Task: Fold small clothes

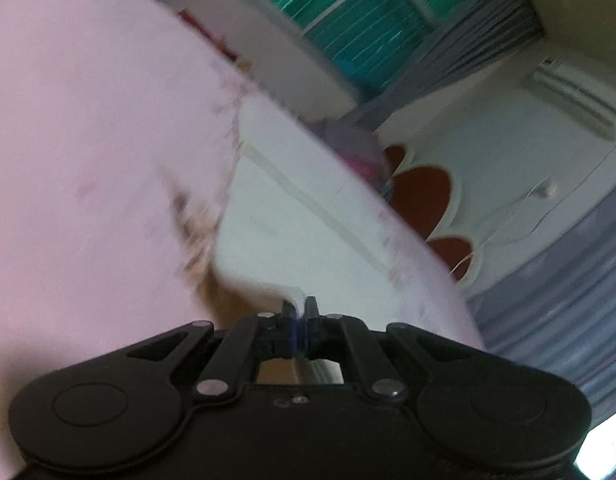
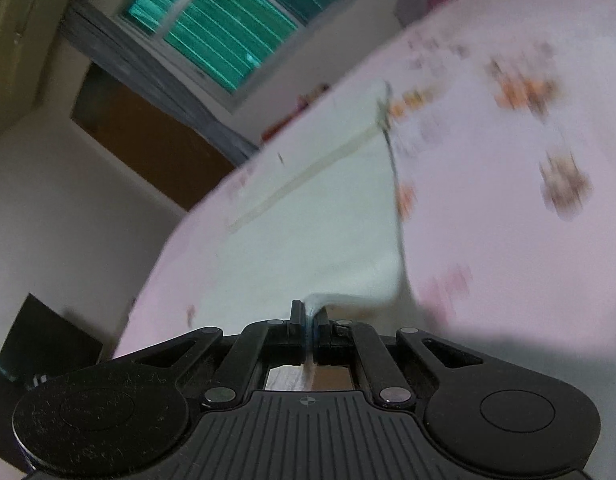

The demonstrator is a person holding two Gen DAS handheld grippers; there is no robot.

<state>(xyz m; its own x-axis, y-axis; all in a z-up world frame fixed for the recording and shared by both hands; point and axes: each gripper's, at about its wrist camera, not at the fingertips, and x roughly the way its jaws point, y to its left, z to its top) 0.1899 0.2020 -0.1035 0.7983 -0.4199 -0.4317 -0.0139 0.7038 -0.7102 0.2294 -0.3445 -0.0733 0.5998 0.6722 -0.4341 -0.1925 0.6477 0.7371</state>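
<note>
Both claws are lifting one small garment by an edge, so the step in hand looks like the carry-over of a fold. The left claw (image 1: 299, 307) has its jaws pressed together on a white fold of the cloth (image 1: 292, 216), and the right claw (image 2: 309, 314) pinches another part of the same edge. The cloth hangs off the two claws and stretches away from them toward the pink sheet (image 1: 76, 152), which fills the space behind and beside it; whether its far edge rests on the sheet cannot be told through the blur.

The cloth is thin, limp and pale, almost white, with a flat cream band (image 2: 308, 176) sewn across it. The sheet is soft pink with small orange and brown prints.

Next, I judge, both claws must travel together at equal height, keeping the edge taut, then lower it square onto the far half of the cloth before letting go.
</note>
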